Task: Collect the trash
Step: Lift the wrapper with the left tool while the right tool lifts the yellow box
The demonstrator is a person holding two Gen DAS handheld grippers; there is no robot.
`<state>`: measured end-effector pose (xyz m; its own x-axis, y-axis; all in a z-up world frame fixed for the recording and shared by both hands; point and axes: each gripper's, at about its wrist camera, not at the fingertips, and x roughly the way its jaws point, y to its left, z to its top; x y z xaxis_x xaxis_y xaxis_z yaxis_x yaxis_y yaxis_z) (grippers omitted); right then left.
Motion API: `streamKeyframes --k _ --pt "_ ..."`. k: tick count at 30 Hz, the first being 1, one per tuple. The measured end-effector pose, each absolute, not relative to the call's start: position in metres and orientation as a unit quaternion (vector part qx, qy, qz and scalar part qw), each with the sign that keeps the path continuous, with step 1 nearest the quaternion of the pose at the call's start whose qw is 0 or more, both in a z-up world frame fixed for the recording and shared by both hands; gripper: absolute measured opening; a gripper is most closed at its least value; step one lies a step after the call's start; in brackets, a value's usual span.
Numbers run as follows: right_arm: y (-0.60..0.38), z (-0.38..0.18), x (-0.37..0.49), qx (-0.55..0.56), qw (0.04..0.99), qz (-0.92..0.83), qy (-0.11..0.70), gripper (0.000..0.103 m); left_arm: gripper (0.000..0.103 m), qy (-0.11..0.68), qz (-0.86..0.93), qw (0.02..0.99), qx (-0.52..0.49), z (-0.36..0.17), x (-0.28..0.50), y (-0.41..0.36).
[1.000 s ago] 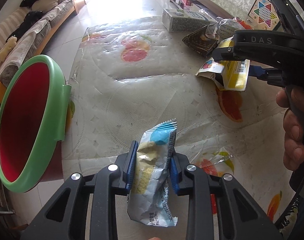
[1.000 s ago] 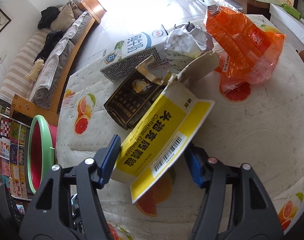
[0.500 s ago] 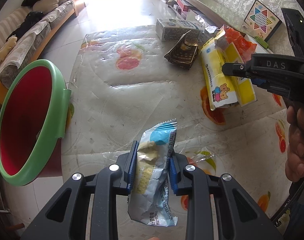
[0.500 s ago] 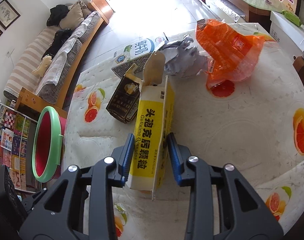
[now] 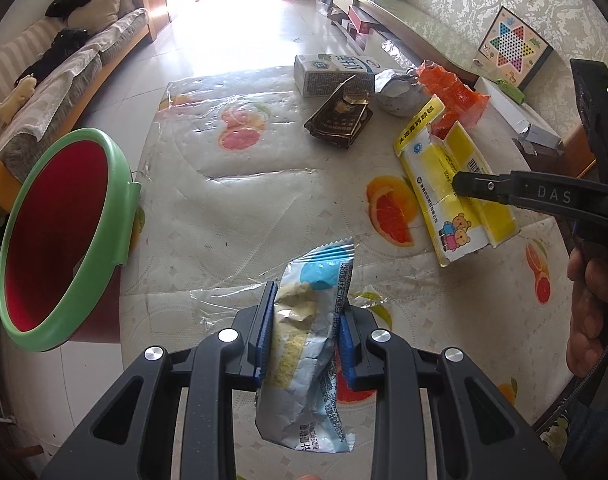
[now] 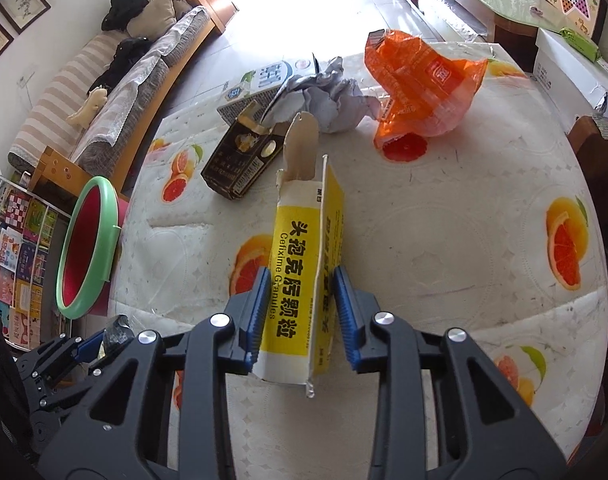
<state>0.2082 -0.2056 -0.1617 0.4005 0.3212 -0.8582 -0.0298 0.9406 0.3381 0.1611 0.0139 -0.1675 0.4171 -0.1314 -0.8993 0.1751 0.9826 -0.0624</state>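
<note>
Both grippers are loaded. The left gripper (image 5: 304, 336) pinches a crumpled wrapper (image 5: 308, 344) between its blue pads; the wrapper's long axis runs along the fingers, with its serrated end poking out past the tips. The right gripper (image 6: 301, 316) is clamped on the sides of a yellow box (image 6: 304, 276). The box's long axis also runs along the fingers, and its torn flap stands up at the far end.

Landmark: the bin (image 5: 59, 236), green rim, red inside, its mouth tilted toward the table (image 5: 263, 208). It sits just off the table's left edge. From the wrapper the bin lies to the left, near, with only bare tablecloth and the table edge between. From the box the bin lies far to the left, and the left gripper (image 6: 91, 348) sits low in the gap between them. We judge the left hand the nearer one, so it should drop first; the right would otherwise have to cross over it.

Farther from the bin, toward the far right of the table, the trash not yet collected lies bunched: a dark pack (image 6: 239, 164), a milk carton (image 5: 332, 72) behind it, a grey crumpled wad (image 6: 332, 100) and an orange bag (image 6: 420, 88). None of it lies on either path to the bin. A sofa (image 5: 63, 76) runs along the wall beyond the bin.
</note>
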Motion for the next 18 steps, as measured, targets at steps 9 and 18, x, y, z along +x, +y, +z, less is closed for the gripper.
streamKeyframes --k 9,18 --pt "-0.187 -0.173 0.219 0.106 0.824 0.104 0.546 0.045 0.026 0.533 -0.093 0.841 0.017 -0.171 0.162 0.015" --pt "-0.169 -0.182 0.226 0.08 0.825 0.1 0.55 0.042 0.026 0.533 -0.087 0.841 0.008 -0.172 0.166 0.023"
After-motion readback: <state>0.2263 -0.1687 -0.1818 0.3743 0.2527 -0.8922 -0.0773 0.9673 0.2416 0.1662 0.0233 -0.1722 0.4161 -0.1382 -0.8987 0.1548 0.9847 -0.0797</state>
